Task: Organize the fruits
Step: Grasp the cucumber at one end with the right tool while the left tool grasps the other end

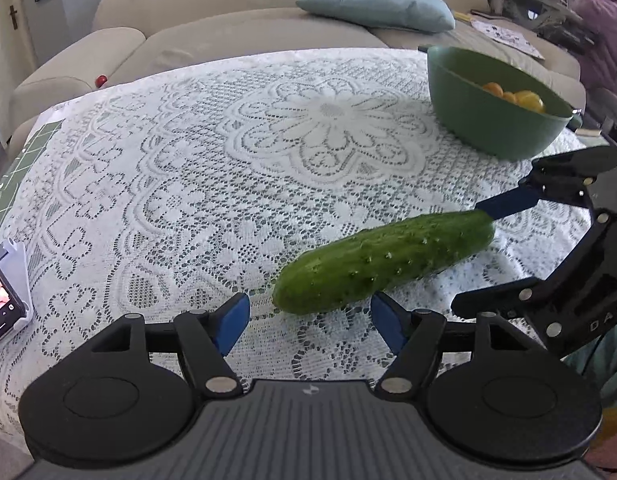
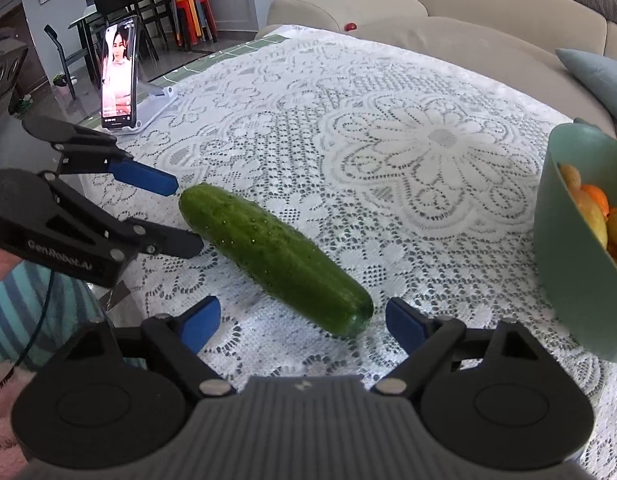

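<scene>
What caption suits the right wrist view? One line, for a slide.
Both open tools, right tool and left tool, flank a cucumber on lace beside the fruit bowl.

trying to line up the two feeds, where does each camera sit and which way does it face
Left wrist: sits on the left gripper, facing the sofa; its open jaws frame one cucumber end, the right gripper enters from the right.
Right wrist: sits on the right gripper, facing the phone; open jaws at the other cucumber end, the left gripper opposite.
Shared: cucumber, green bowl, lace tablecloth.
</scene>
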{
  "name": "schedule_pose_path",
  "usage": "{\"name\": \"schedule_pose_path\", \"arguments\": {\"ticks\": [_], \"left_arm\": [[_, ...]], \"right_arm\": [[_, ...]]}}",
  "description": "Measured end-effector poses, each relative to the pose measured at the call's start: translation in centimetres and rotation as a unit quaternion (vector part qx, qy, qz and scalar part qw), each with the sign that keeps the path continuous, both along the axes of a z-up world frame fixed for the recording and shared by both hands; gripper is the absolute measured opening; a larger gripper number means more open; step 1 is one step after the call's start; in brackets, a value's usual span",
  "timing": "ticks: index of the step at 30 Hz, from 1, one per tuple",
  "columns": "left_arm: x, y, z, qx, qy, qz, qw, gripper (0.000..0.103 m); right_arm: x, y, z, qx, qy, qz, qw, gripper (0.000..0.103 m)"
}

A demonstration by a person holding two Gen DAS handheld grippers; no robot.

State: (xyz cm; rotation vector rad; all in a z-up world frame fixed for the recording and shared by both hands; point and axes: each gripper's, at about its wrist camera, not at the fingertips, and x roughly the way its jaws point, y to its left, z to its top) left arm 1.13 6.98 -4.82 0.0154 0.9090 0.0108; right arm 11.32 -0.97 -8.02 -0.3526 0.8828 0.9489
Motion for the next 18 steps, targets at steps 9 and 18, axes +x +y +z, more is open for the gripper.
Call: {"name": "schedule_pose_path", "arguments": {"ticks": [9, 18], "left_arm": [[0.34, -0.28, -0.96, 0.013, -0.003, -0.01, 0.9999, 0.081], [0.38, -0.38, -1.13, 0.01, -0.01, -0.015, 0.9998, 0.081]], "right_arm": [[0.2, 0.27, -0.4, -0.002, 0.007, -0.005, 1.0, 0.073], [0.59, 0.13, -0.25, -0.001, 0.002, -0.02, 1.0, 0.061]]}}
